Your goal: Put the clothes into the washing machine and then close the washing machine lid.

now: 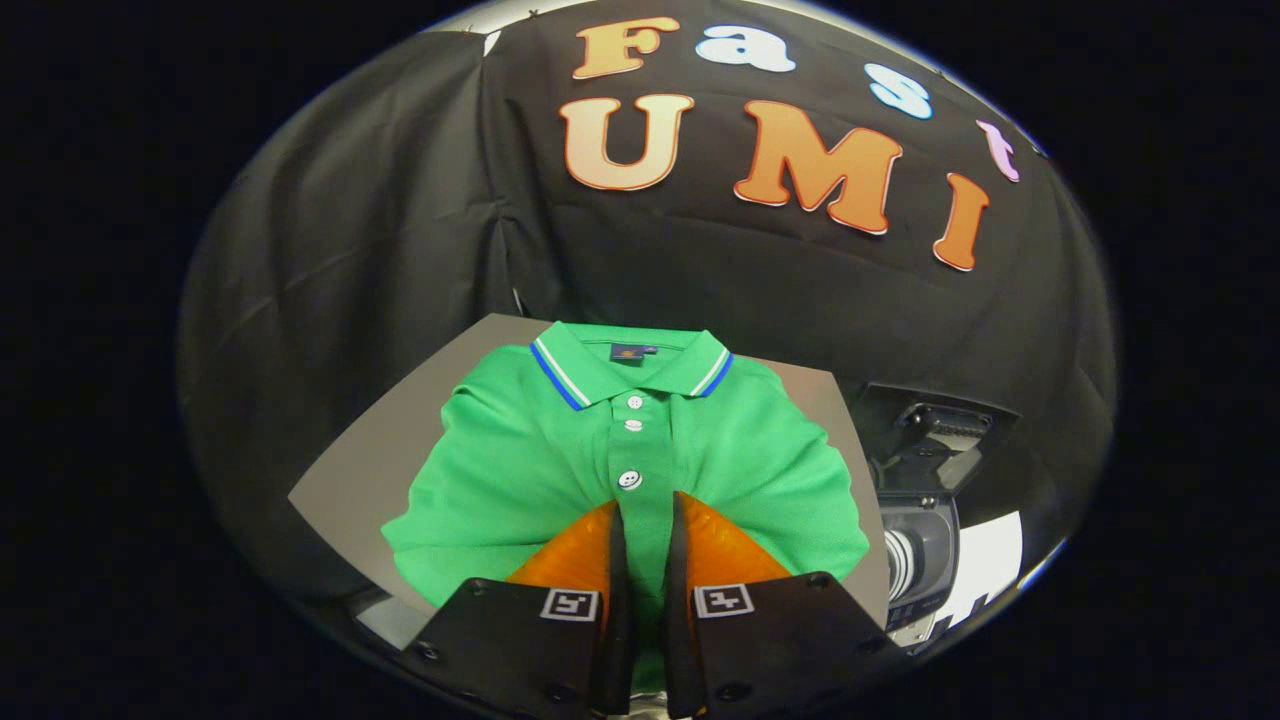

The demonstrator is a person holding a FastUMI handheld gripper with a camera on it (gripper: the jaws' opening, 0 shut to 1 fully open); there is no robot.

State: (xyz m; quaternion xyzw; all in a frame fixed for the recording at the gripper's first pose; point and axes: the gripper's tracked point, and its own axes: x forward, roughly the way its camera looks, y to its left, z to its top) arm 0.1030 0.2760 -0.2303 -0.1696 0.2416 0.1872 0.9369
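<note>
Shirt [560,450], green with a striped collar, is lying flat on a grey board [350,470]. The gripper [645,515] is pinching a fold of its front placket, fingers nearly closed on the fabric. The washer [915,560] is sitting beside the board.

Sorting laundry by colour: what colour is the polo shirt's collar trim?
Blue and white stripes edge the green polo shirt's collar, seen in the gripper view.
</note>
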